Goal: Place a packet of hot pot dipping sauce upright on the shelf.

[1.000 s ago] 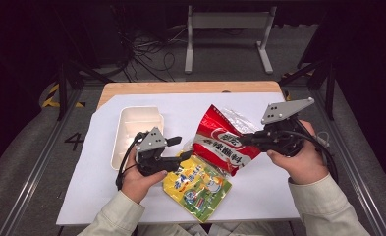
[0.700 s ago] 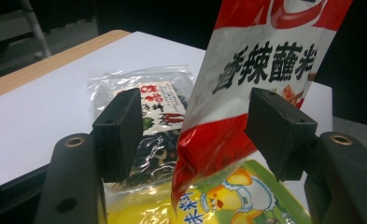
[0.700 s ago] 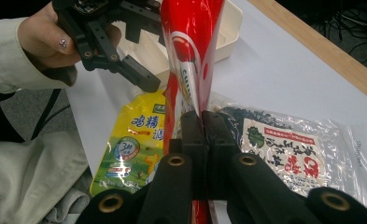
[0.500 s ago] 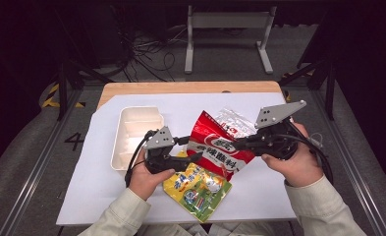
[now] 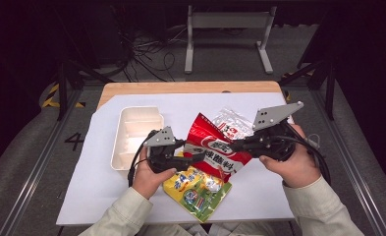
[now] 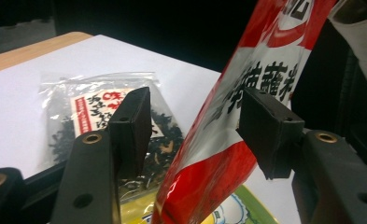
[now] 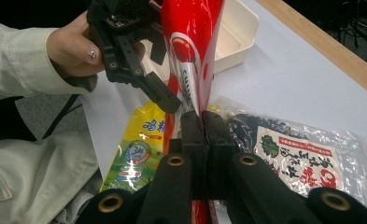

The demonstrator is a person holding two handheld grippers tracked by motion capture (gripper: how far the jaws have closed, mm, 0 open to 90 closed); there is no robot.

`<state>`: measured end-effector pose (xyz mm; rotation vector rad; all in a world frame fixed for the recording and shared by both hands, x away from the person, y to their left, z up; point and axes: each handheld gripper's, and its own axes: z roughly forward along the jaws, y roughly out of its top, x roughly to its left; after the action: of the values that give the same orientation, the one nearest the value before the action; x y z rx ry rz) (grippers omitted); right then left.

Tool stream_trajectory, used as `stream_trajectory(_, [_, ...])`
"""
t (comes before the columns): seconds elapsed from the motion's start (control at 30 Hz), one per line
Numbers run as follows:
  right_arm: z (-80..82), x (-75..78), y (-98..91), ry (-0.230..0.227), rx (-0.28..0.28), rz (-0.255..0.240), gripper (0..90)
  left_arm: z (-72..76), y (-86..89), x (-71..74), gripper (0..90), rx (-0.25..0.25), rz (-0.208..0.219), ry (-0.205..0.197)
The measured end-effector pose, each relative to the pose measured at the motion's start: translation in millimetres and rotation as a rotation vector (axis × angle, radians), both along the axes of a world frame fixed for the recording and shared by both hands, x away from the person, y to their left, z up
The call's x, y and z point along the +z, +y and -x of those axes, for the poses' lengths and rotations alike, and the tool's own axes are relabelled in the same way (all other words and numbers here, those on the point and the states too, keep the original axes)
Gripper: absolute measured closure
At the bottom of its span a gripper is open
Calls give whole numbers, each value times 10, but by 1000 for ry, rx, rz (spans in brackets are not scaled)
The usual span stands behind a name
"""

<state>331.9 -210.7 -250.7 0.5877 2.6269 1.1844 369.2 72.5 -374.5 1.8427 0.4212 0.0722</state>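
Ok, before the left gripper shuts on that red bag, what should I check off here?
1. Right gripper shut on the red bag: ok, jaws pinched together on its edge.
2. Left gripper open: ok, jaws stand apart.
3. Red bag between the left jaws: ok, it passes through the gap in the left gripper view, nearer the right-hand jaw.
4. Bag lifted off the table: ok in part; it hangs tilted, but whether its lower end touches the yellow bag I cannot tell.
5. Clear bag of dark flakes out of the bite: ok, it lies flat behind.
6. White tray out of the way: ok, off beside the left hand.
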Motion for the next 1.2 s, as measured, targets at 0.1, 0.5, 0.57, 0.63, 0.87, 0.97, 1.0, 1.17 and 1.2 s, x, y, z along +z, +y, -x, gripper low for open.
stream_trajectory(0.1, [-3,-13,9,1,4,-2,881,12,-24,-9,501,-7,-15,-7])
stream_trajectory(0.5, [-22,-61,20,3,6,-7,881,55,-154,-17,549,-79,-79,0])
stream_trajectory(0.57, [-23,-71,19,2,3,-9,880,44,-118,-15,628,-78,-64,-10])
stream_trajectory(0.63, [-24,-74,18,2,1,-9,880,41,-101,-14,670,-82,-59,-10])
stream_trajectory(0.87, [-35,-103,14,-6,-12,-15,871,31,-76,-21,872,-128,-69,-30])
stream_trajectory(0.97, [-44,-126,4,-7,-19,-27,864,45,-70,7,892,-126,-85,-12])
stream_trajectory(1.0, [-45,-131,2,-10,-22,-27,861,48,-68,14,895,-127,-88,-5])
stream_trajectory(1.17, [-43,-147,-15,-30,-28,-40,817,55,-44,33,900,-141,-84,26])
stream_trajectory(1.2, [-41,-147,-22,-35,-31,-46,803,56,-39,37,900,-147,-83,28])
